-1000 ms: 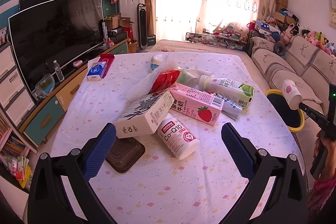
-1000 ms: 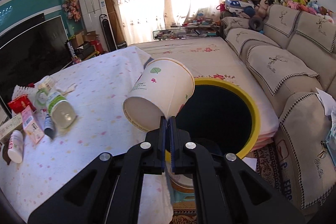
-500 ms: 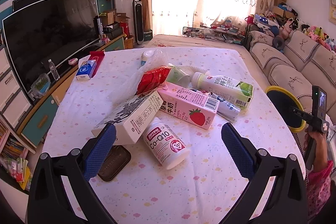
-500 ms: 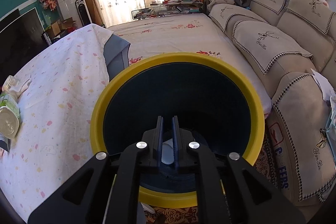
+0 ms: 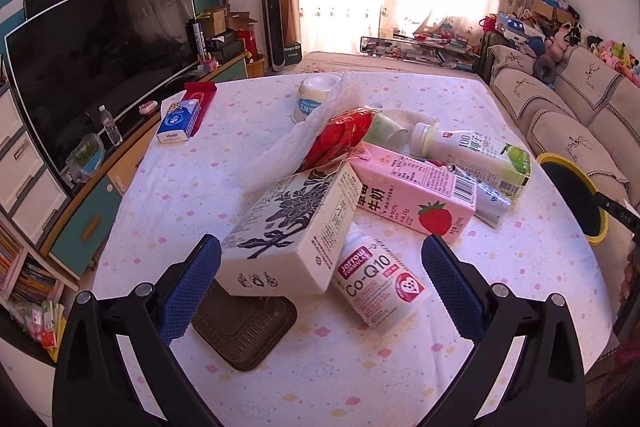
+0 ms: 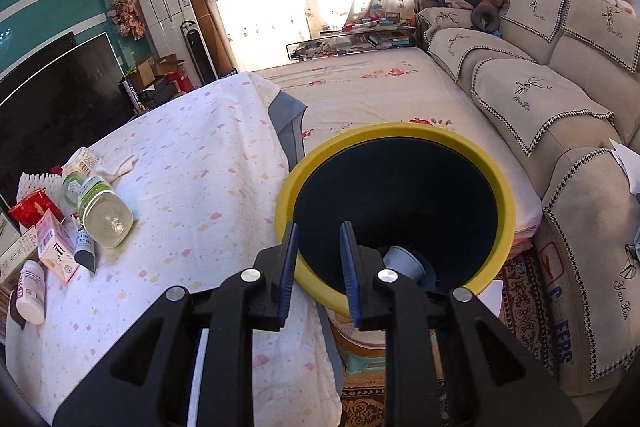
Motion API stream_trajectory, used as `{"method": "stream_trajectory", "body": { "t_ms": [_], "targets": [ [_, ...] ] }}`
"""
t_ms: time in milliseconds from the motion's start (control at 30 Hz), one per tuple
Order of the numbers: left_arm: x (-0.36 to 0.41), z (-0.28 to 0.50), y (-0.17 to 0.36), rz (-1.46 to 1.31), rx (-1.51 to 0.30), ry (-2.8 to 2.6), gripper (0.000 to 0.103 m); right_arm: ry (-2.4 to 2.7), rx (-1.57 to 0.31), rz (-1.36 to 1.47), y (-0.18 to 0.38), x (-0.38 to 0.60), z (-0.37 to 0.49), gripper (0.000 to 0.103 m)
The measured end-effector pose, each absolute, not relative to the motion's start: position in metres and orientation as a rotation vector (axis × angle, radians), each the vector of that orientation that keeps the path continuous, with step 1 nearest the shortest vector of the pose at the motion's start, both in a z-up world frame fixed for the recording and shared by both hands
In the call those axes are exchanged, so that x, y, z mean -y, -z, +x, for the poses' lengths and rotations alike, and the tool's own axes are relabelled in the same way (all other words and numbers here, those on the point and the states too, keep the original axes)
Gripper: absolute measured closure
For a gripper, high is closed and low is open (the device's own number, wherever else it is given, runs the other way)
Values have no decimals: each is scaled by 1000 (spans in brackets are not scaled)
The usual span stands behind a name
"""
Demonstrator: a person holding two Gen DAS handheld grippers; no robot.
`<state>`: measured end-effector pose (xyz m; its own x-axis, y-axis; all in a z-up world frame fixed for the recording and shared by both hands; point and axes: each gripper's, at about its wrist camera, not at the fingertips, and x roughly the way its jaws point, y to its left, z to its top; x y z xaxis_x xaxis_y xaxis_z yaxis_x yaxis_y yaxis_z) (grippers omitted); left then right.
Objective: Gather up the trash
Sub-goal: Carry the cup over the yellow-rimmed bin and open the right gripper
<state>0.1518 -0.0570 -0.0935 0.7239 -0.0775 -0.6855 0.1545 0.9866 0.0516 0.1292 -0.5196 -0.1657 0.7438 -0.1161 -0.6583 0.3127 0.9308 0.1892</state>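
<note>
Yellow-rimmed bin (image 6: 505, 223) holds a paper cup (image 6: 404, 261). Right gripper (image 6: 318, 271): part-open, empty. Left gripper (image 5: 320, 283): wide open, empty; straddle the carton (image 5: 288, 235) at 12 o'clock squarely.

Lying ahead of the left hand-held gripper (image 5: 320, 267) on the tabletop (image 5: 224, 163) are two cartons: one cream carton (image 5: 288, 239) and one pink strawberry carton (image 5: 416, 195). Two bottles are lying there: one supplement bottle (image 5: 376, 287) and one drink bottle (image 5: 472, 151). One dark tray (image 5: 248, 327) and one red wrapper (image 5: 340, 135) are sitting alongside. One yellow-rimmed bin (image 6: 496, 195) is holding one paper cup (image 6: 404, 263).
</note>
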Motion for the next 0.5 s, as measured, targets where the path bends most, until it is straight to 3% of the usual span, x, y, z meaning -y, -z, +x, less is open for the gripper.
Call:
{"method": "stream_trajectory", "body": {
  "t_ms": [300,500],
  "targets": [
    [33,142,96,192,-712,190,5,210,-705,303,164,512,131,80],
    [28,145,112,259,-739,232,19,189,-706,290,160,502,136,80]
  ]
}}
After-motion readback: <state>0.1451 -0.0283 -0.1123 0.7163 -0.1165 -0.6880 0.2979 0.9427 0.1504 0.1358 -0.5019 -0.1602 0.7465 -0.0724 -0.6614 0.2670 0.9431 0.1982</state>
